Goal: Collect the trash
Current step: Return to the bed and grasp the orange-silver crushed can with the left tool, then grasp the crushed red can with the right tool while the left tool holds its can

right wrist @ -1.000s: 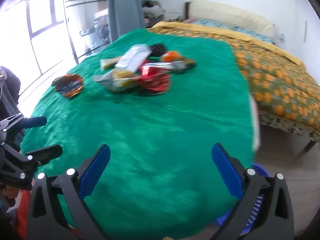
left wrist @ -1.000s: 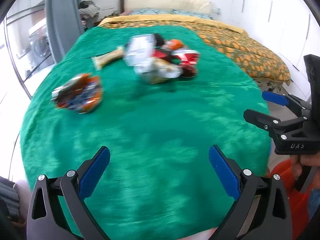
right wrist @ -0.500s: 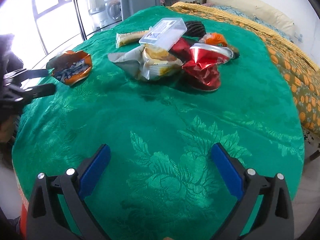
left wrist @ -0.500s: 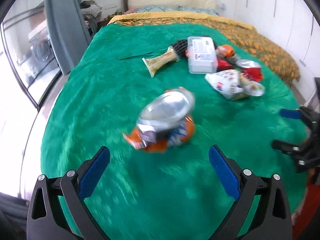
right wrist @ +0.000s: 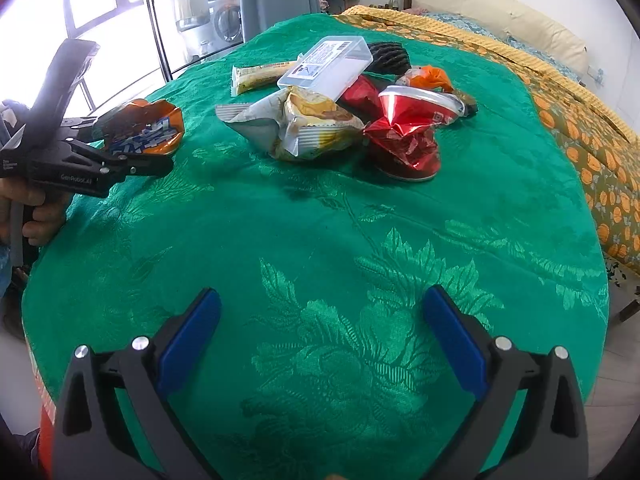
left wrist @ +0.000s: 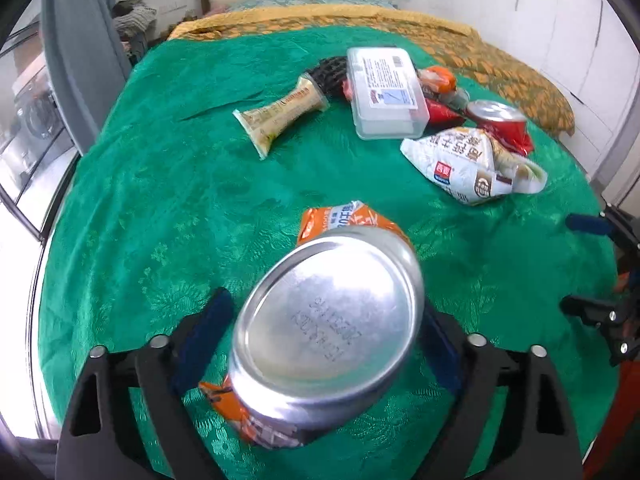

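Note:
A crushed orange can (left wrist: pixel 328 320) lies on the green tablecloth (left wrist: pixel 160 200), its silver base turned toward the left wrist camera. My left gripper (left wrist: pixel 326 304) straddles it and its jaws are closing; the blue pads stand close beside the can's sides, and I see no firm press. In the right wrist view the same can (right wrist: pixel 144 128) sits in the left gripper (right wrist: pixel 136 140) at the table's left edge. My right gripper (right wrist: pixel 320 304) hangs open over bare cloth with nothing between its fingers; the left wrist view shows the right gripper (left wrist: pixel 568 268) at its right edge.
Farther back lies a trash pile: clear plastic box (left wrist: pixel 384 92), crushed red can (left wrist: pixel 500 120), white snack bag (left wrist: pixel 464 164), beige bar wrapper (left wrist: pixel 280 116), black item (left wrist: pixel 328 72), small orange wrapper (left wrist: pixel 440 78). A bed (right wrist: pixel 580 120) stands to the right, glass doors to the left.
The left gripper moved left and in over the orange can, which now fills the gap between its narrowing jaws. The right gripper came forward over the table, then held still.

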